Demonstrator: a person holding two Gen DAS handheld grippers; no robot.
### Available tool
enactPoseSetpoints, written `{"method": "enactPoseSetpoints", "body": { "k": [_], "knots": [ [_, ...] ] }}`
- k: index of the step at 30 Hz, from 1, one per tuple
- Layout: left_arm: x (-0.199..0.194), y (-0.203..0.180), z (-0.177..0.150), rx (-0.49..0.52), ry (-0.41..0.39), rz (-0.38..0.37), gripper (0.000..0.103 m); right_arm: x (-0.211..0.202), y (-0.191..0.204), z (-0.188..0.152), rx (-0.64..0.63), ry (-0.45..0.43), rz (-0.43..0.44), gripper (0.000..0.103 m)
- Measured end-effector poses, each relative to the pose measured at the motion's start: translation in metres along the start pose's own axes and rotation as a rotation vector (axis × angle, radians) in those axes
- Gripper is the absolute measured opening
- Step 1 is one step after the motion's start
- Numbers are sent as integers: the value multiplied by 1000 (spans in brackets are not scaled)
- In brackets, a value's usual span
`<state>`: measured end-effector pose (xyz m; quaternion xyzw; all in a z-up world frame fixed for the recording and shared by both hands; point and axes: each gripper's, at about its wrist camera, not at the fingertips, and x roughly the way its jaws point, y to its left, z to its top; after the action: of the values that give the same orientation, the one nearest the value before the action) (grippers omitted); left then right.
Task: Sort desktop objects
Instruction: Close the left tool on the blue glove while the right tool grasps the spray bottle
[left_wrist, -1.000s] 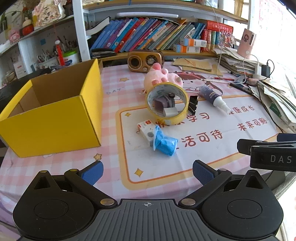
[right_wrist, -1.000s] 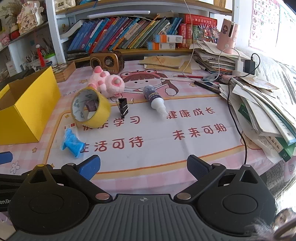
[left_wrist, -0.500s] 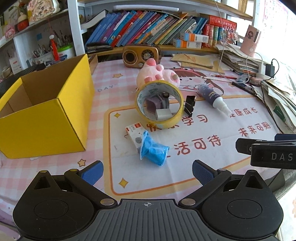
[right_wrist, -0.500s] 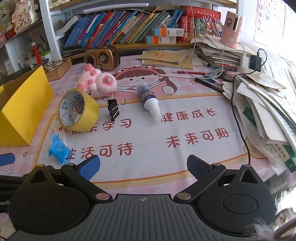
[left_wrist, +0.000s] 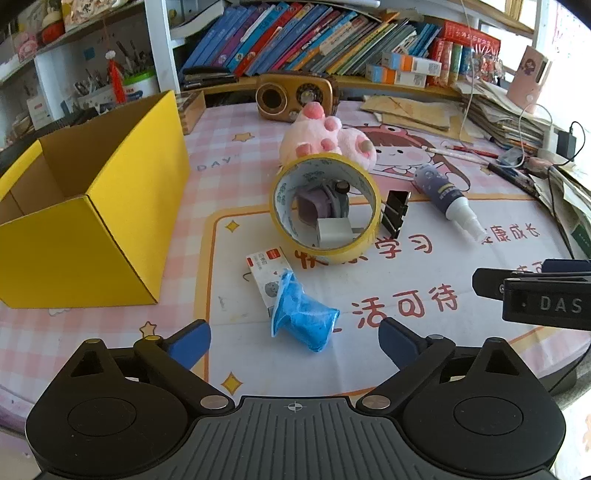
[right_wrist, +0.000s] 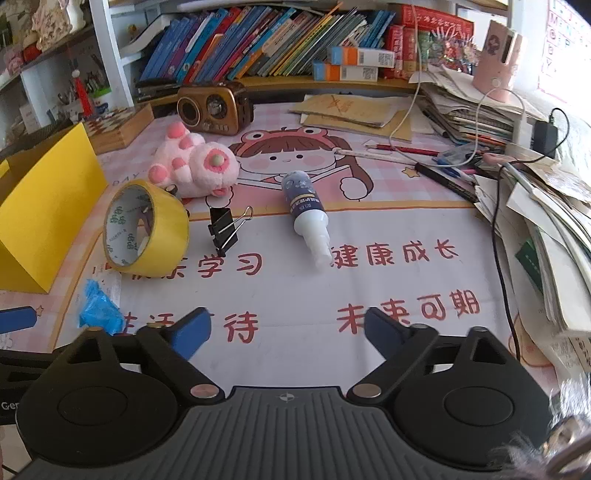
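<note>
Both pairs of fingers spread wide, holding nothing. Just ahead of the left gripper (left_wrist: 294, 338), centred between its fingers (left_wrist: 190, 341): a crumpled blue wrapper (left_wrist: 303, 317), long axis slanting away to the left, one end resting on a small white card (left_wrist: 266, 271). Off to the left of the right gripper (right_wrist: 286, 328), so nearer the left. Farther left on the surface (left_wrist: 369, 354), an open yellow box (left_wrist: 92, 221).
</note>
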<state>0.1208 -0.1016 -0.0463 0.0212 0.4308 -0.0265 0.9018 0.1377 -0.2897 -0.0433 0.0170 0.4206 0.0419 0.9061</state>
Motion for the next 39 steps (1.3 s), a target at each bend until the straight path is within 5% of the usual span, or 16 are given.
{"method": "enactPoseSetpoints", "body": {
  "k": [11, 26, 30, 37, 39],
  "knots": [
    [13, -5, 8, -48, 18, 32, 94, 23, -14, 18, -14, 21, -1, 80],
    [35, -12, 19, -65, 74, 53, 66, 49, -26, 41, -21, 32, 1, 80],
    [39, -12, 18, -51, 110, 52, 44, 60, -30, 52, -27, 26, -1, 80],
    [27, -6, 22, -78, 60, 68, 41, 86, -32, 72, -77, 9, -5, 80],
    [21, -5, 24, -85, 34, 65, 41, 94, -32, 77, -104, 12, 9, 71]
  ]
}}
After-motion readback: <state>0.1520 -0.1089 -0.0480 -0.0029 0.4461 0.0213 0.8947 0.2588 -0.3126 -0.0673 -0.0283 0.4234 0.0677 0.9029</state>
